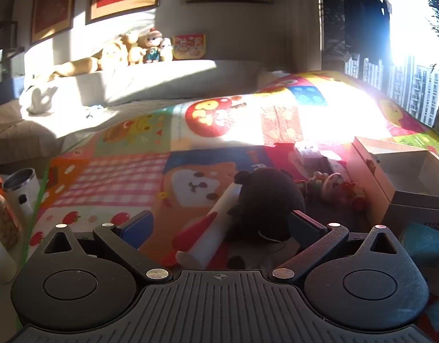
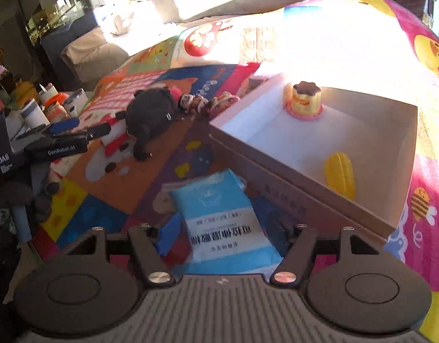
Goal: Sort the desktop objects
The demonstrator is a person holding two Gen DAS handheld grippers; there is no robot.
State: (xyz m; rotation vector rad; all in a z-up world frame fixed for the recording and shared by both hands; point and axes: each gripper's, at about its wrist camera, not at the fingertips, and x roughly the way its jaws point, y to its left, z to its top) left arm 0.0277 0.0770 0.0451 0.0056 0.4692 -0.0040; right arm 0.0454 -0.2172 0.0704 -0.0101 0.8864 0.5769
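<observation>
only the right wrist view looks into the open box (image 2: 362, 188) – one pudding toy (image 2: 305, 100) and one yellow toy (image 2: 340, 174) lie inside – and it also shows the left gripper (image 2: 76, 127). that gripper's jaws stand wide apart, pressing nothing, around a black plush (image 1: 266, 200) and a red-and-white tube (image 1: 210, 228). the right gripper (image 2: 223, 238) is spread too, one blue packet (image 2: 225, 223) lying loose between its fingers on the mat (image 2: 110, 197).

Left gripper (image 2: 76, 127), far left of the right claw: arm marked "GenRobot.AI"; its dark housing marked "DAS". Blue-and-white packet (image 2: 225, 223) between the right claw's fingers: printed Chinese characters, upside down, not reliably legible. Colourful mat (image 2: 216, 81) ahead: partial lettering, unreadable.
</observation>
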